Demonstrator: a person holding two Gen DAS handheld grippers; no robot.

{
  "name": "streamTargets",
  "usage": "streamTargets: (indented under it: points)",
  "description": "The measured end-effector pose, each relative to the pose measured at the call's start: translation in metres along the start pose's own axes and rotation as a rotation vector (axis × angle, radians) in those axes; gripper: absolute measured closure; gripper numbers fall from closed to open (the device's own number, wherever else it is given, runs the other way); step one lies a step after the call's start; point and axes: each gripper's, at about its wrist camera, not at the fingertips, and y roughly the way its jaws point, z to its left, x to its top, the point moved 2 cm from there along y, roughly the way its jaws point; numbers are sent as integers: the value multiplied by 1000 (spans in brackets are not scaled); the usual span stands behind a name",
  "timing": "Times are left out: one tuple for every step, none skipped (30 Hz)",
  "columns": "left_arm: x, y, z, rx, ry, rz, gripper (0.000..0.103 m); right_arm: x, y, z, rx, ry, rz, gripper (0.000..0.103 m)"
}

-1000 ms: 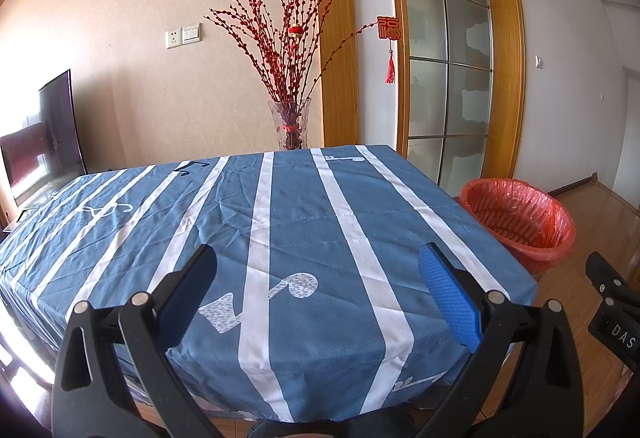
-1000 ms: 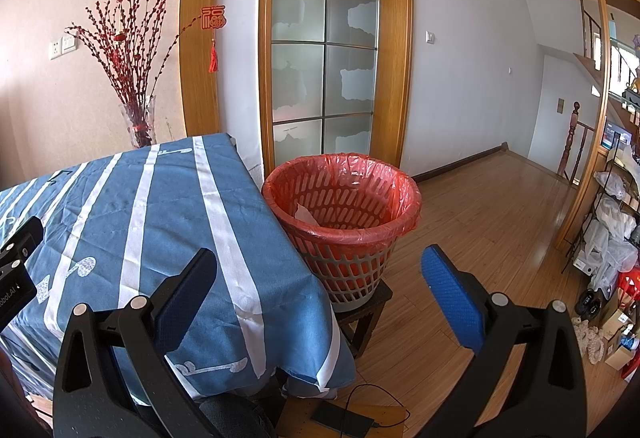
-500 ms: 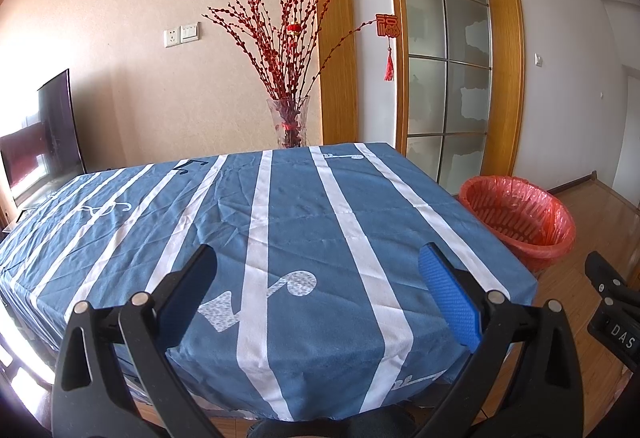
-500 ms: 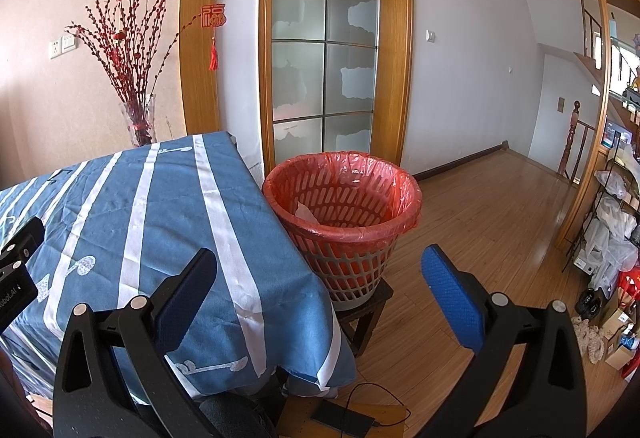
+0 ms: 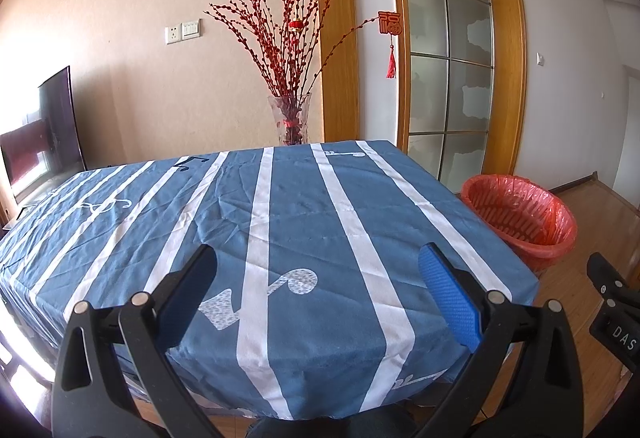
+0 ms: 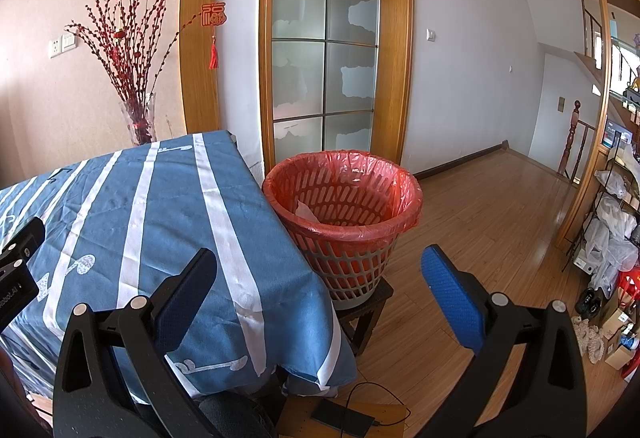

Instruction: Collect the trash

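A red-lined plastic waste basket [image 6: 343, 213] stands on a small dark stool beside the table's right edge, with a pale scrap of paper [image 6: 306, 211] inside it. The same basket [image 5: 520, 217] shows at the right of the left wrist view. My left gripper [image 5: 316, 278] is open over the near part of the blue striped tablecloth [image 5: 280, 222], nothing between its fingers. My right gripper [image 6: 318, 278] is open too, held in front of the basket and the table corner [image 6: 256, 302]. No loose trash shows on the cloth.
A glass vase of red branches [image 5: 291, 117] stands at the table's far edge. A dark screen [image 5: 44, 129] leans at the left. Wooden floor [image 6: 480, 222] stretches right of the basket. Shelves with bags [image 6: 612, 230] line the far right. A cable and flat device [image 6: 344, 418] lie below.
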Motion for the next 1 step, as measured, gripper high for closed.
streamTargets:
  points:
    - [0, 0, 0, 0, 1, 0, 4, 0, 0, 0, 0, 0, 0, 2]
